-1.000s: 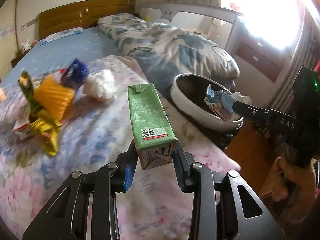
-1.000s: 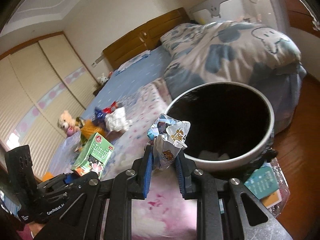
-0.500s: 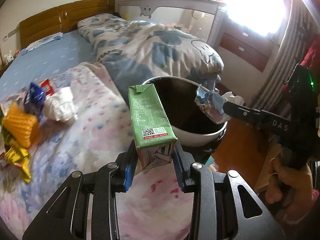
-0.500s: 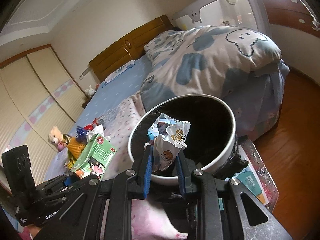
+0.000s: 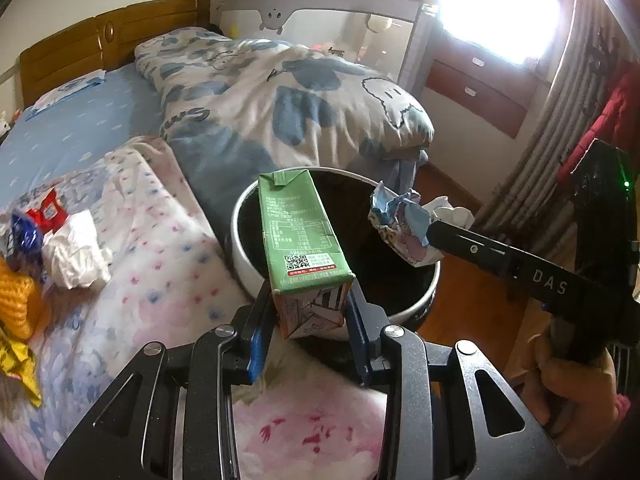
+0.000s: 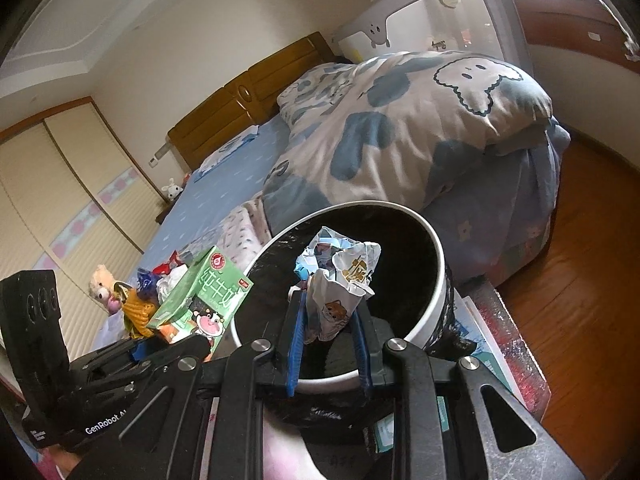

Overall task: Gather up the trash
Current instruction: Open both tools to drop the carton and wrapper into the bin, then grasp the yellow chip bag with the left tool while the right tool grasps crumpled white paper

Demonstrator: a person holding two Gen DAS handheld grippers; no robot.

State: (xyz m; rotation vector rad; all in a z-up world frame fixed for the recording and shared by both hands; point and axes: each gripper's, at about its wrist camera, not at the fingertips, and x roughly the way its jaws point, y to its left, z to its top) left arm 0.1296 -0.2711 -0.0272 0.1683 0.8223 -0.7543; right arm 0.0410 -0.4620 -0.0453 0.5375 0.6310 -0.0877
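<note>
Trash, two pieces in hand, remainder on the bed.

Left tool [image 5: 308, 320]: clamped on the base of a green milk carton [image 5: 298, 236], carton upright between the blue pads. A second ago the carton stood over the flowered blanket with the bin off to the tool's right; now it stands in front of the bin's near rim, its upper part over the opening.

Right tool [image 6: 330, 334]: clamped on a crumpled snack wrapper [image 6: 338, 280], jaws narrow, wrapper standing up from the pads. A second ago the wrapper sat short of the bin's rim; now it is over the dark opening.

Bin [image 5: 430, 280]: white-rimmed, black-lined, round, directly ahead of and below both tools, beside the bed's edge. Inside looks dark; contents cannot be told.

Meaning for the task: both pieces appear carried to the drop point; release is the step that looks due, the wrapper being better centred than the carton, which may need a little more reach forward.

Outstanding, well to the left of the left tool on the blanket [image 5: 160, 248]: white crumpled paper [image 5: 76, 256], red packet [image 5: 46, 212], blue wrapper [image 5: 24, 238], orange item [image 5: 16, 304], yellow wrapper [image 5: 18, 364].
</note>
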